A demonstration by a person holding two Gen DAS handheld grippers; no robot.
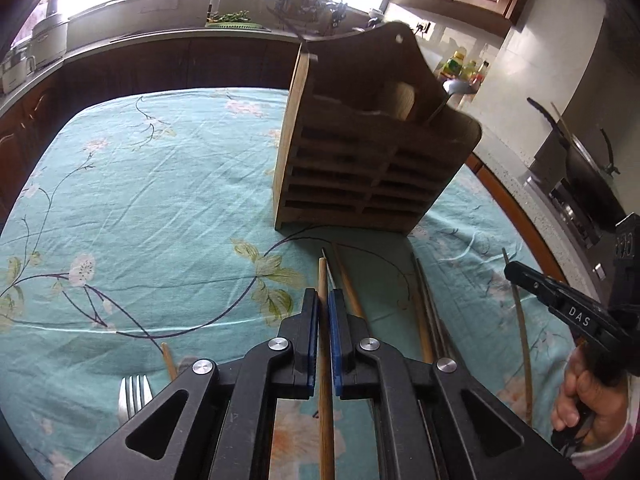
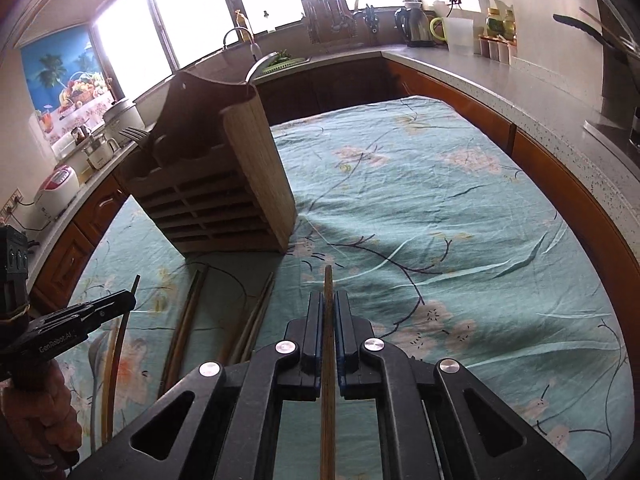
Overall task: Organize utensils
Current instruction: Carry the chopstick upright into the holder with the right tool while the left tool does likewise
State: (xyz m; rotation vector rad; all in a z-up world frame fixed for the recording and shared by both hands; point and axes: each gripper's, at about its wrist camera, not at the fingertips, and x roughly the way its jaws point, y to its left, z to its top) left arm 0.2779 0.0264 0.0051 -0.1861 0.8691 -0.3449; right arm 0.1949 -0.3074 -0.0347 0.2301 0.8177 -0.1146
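Observation:
My left gripper (image 1: 323,294) is shut on a light wooden chopstick (image 1: 325,420) that runs forward between its blue pads. A darker chopstick (image 2: 328,280) lies the same way in my right gripper (image 2: 328,296), which is shut on it. Each gripper shows in the other's view, the right gripper (image 1: 514,271) at the right and the left gripper (image 2: 130,302) at the left. A slatted wooden utensil holder (image 1: 360,168) (image 2: 224,200) stands on the teal flowered tablecloth (image 1: 160,200) just beyond both grippers. It holds a spoon (image 1: 456,87) and a fork (image 2: 136,134).
Several loose chopsticks (image 1: 424,304) (image 2: 188,312) lie on the cloth in front of the holder. A fork (image 1: 134,396) rests near the left gripper. Counters surround the table, with a wok (image 1: 588,176) at the right, a kettle (image 2: 418,26) and a rice cooker (image 2: 56,192).

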